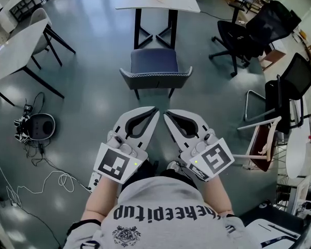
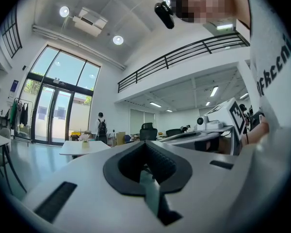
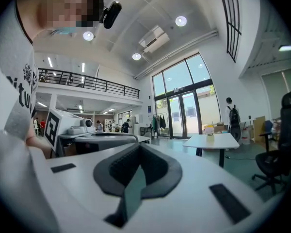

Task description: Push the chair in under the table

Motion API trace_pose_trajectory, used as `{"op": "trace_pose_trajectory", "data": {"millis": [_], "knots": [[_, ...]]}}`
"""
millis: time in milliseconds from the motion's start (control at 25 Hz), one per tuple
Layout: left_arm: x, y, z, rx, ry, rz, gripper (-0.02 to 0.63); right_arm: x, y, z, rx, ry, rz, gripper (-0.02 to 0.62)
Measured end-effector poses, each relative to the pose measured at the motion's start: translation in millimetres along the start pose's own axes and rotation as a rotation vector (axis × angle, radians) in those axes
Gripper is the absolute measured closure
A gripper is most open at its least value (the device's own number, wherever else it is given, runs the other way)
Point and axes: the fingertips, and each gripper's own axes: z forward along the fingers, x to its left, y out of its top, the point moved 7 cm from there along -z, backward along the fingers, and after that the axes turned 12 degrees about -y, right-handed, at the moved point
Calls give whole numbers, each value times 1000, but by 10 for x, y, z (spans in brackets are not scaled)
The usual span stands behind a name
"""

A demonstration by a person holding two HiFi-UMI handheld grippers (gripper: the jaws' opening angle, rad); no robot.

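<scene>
**Operator:** Left hand-held gripper (image 1: 154, 109) first: its jaws are pressed together with nothing between them. In its own view I see the dark pads meeting at the tip. The right hand-held gripper (image 1: 166, 113) is the same, closed and empty. Both are level, just in front of the person's chest, with the tips angled toward each other and almost touching.

**Desk:** Where is the chair from there?

**Operator:** The chair (image 1: 154, 69) is straight ahead of the tips and apart from them, with bare grey floor (image 1: 93, 97) between. Its grey backrest faces me and the dark blue seat lies beyond it. Neither gripper touches it.

**Desk:** Is it under the worktop?

**Operator:** Not tucked in. The white worktop (image 1: 171, 1) stands on black legs just beyond the chair. The seat's far edge sits near the feet of those legs, and I can see the whole seat clear of the top's near edge. A small item stands on the top at the frame's edge, too small for me to name.

**Desk:** What's around it?

**Operator:** On the floor to my left is a round grey and black device (image 1: 40, 126) with loose cables. Further left is another white table (image 1: 13, 48). To the right are black office chairs (image 1: 249, 32). Farthest off, in the gripper views, a person with a backpack (image 2: 101, 126) stands near tall glass doors (image 2: 53, 115).
</scene>
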Motion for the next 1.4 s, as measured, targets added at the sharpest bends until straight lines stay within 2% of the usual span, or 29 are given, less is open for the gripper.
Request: {"op": "trace_pose_trajectory", "data": {"millis": [160,400,680,1040,1120,1400], "knots": [[192,-24,-65,0,-22,-1,591,55,-19,155,-19,6,23,584],[498,-123,-137,18,-71,0,591,59,-77,312,-25,-109,-21,584],[806,-241,71,29,-71,-12,591,-226,-162,501,10,-160,-48,583],[1340,-393,515,82,5,13,591,-788,-278,1028,71,-102,-122,576],[1459,-460,630,120,11,27,590,-928,-328,1150,97,-78,-145,541],[1730,-824,1004,304,-19,147,588,-1364,-611,1507,229,16,-274,497]]}}
